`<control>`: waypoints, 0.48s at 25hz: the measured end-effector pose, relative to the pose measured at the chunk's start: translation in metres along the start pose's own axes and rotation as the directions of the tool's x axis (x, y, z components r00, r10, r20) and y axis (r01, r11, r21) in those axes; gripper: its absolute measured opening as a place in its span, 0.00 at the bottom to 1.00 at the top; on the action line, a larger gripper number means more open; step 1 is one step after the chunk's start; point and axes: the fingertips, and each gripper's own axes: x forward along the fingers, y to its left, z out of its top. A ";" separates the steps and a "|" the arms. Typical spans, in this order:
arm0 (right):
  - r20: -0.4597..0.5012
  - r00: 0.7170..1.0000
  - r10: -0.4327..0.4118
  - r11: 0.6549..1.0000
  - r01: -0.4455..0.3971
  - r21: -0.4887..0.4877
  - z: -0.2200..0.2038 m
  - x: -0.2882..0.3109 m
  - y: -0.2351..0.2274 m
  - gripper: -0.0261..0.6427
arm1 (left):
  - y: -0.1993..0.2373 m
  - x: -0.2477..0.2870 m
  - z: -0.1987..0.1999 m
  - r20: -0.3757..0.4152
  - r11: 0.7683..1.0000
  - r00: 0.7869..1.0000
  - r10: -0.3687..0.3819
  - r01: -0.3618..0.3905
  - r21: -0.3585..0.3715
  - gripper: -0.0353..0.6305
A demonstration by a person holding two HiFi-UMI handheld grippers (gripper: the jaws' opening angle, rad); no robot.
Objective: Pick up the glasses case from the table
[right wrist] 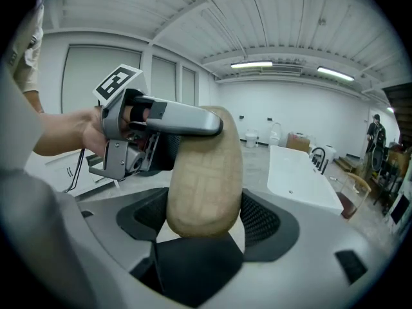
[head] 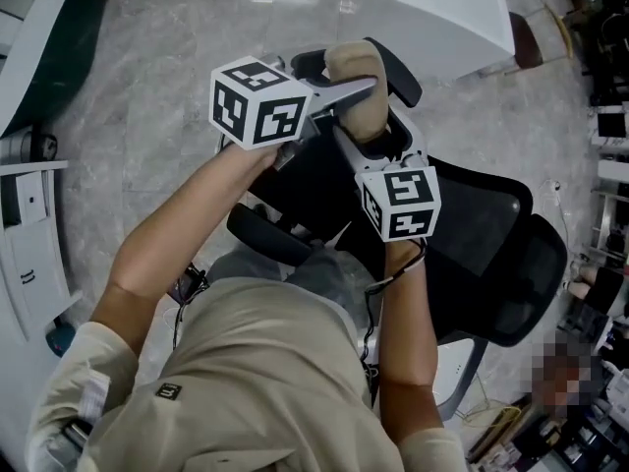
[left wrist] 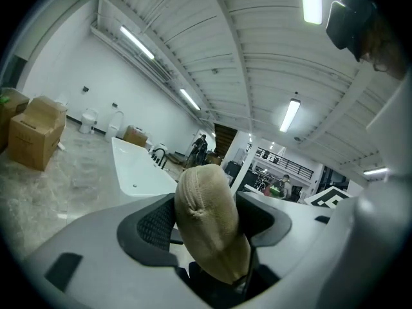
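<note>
Now I hold left gripper point(head: 349, 94) and right gripper point(head: 378, 150) clenched on the case point(head: 356, 67), opposite ends, against tipping.

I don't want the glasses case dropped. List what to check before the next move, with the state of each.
1. Left gripper grip: ok. The glasses case sits between its jaws, with pads against both sides.
2. Right gripper grip: ok. The same case fills the gap between its jaws.
3. Case off the table: ok. It is held in the air, and the white table lies beyond it.
4. Support underneath: not ok. Only a black office chair and floor are below, so do not release here.
5. Case closed: cannot tell. No view shows its closure.
</note>
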 end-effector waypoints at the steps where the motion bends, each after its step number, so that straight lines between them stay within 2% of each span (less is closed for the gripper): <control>1: 0.008 1.000 -0.004 1.000 0.004 -0.014 0.007 -0.007 0.002 0.55 | -0.007 -0.005 0.007 0.013 1.000 1.000 -0.004 0.004 0.010 0.50; 8: 0.070 0.997 -0.036 0.992 0.044 -0.118 0.048 -0.056 0.023 0.55 | -0.061 -0.042 0.045 0.088 0.995 0.996 -0.032 0.024 0.093 0.50; 12: 0.096 0.992 -0.077 0.970 0.097 -0.225 0.068 -0.083 0.035 0.55 | -0.088 -0.065 0.058 0.133 0.991 0.990 -0.043 0.025 0.130 0.50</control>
